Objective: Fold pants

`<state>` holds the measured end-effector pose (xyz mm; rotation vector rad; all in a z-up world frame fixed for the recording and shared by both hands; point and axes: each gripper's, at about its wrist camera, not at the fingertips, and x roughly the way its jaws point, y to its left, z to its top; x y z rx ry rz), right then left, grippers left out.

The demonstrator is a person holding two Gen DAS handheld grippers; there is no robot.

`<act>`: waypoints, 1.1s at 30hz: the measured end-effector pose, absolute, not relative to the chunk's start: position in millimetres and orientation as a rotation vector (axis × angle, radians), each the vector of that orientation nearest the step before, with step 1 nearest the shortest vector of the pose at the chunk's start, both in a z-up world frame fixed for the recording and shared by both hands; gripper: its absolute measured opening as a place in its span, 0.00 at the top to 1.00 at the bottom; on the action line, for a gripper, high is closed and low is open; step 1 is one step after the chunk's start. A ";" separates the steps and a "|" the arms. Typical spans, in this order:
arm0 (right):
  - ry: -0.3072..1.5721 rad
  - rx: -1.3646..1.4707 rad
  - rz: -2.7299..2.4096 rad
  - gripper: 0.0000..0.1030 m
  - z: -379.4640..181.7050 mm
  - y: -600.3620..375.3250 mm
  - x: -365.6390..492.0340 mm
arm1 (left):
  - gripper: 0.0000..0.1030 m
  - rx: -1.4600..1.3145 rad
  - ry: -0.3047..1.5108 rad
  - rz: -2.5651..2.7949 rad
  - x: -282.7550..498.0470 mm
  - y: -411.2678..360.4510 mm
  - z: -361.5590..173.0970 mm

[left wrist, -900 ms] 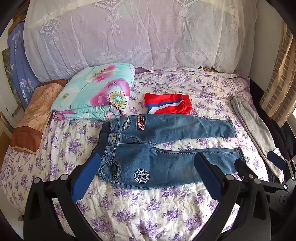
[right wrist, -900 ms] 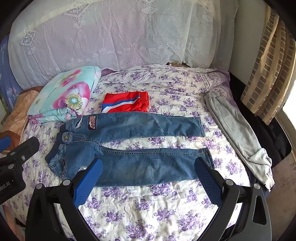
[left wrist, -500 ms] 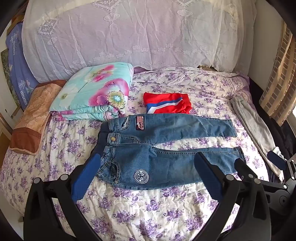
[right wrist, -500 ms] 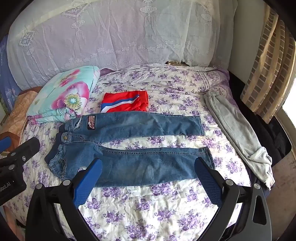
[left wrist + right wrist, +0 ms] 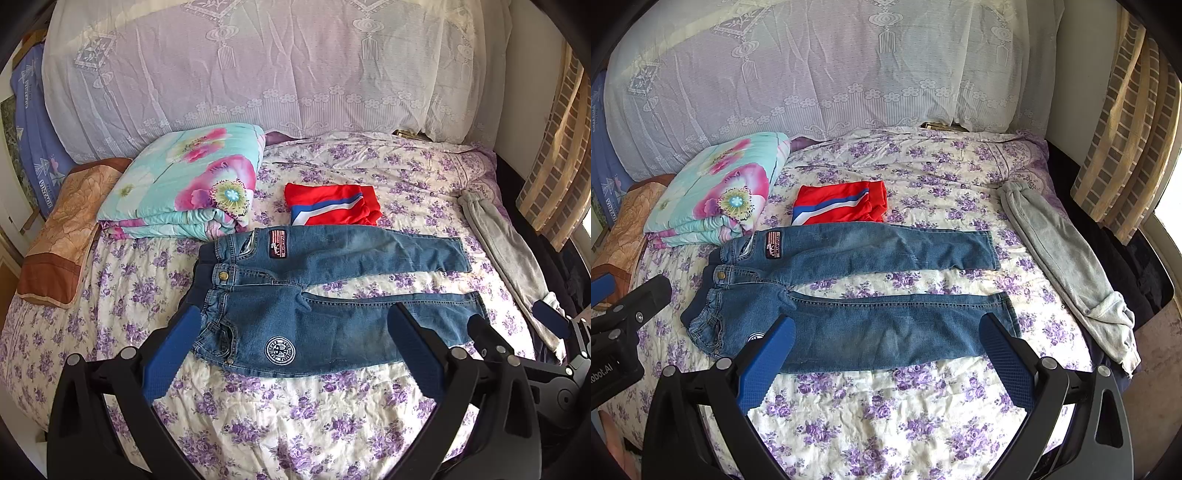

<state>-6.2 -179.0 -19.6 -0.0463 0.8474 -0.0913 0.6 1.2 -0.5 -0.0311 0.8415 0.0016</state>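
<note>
Small blue jeans lie flat and unfolded on the floral bedspread, waistband to the left, both legs stretched right with a gap between them. My left gripper hovers above the near hip and thigh, open, blue pads wide apart with nothing between them. My right gripper hangs over the near leg, also open and empty. Each gripper shows at the edge of the other's view: the right gripper at the right edge, the left gripper at the left edge.
A folded red, white and blue garment lies just behind the jeans. A folded floral quilt and a brown pillow sit at the left. Grey sweatpants lie along the bed's right edge. A lace-covered headboard stands behind.
Both views have shifted very slightly; the jeans and other items have not moved. Both grippers stay open.
</note>
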 end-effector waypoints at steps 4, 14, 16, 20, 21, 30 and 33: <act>0.847 -0.046 -0.092 0.03 -19.2 -179.5 -6.4 | 0.04 -0.030 0.841 0.002 0.6 1.2 -0.5; 0.846 -0.045 -0.091 0.03 -18.0 -182.0 -7.2 | 0.04 -0.030 0.842 0.001 0.7 1.0 -0.6; 0.845 -0.045 -0.091 0.03 -17.9 -181.9 -7.1 | 0.04 -0.029 0.842 0.001 0.7 1.0 -0.5; 0.845 -0.045 -0.091 0.03 -17.9 -182.2 -7.2 | 0.04 -0.029 0.842 0.001 0.7 1.0 -0.5; 0.844 -0.044 -0.092 0.03 -18.0 -182.1 -7.1 | 0.04 -0.029 0.841 0.001 0.6 1.0 -0.5; 0.845 -0.044 -0.090 0.03 -18.1 -182.3 -7.2 | 0.04 -0.029 0.842 0.002 0.7 0.9 -0.5; 0.844 -0.043 -0.090 0.03 -18.1 -182.4 -7.2 | 0.04 -0.029 0.843 0.001 0.7 1.1 -0.6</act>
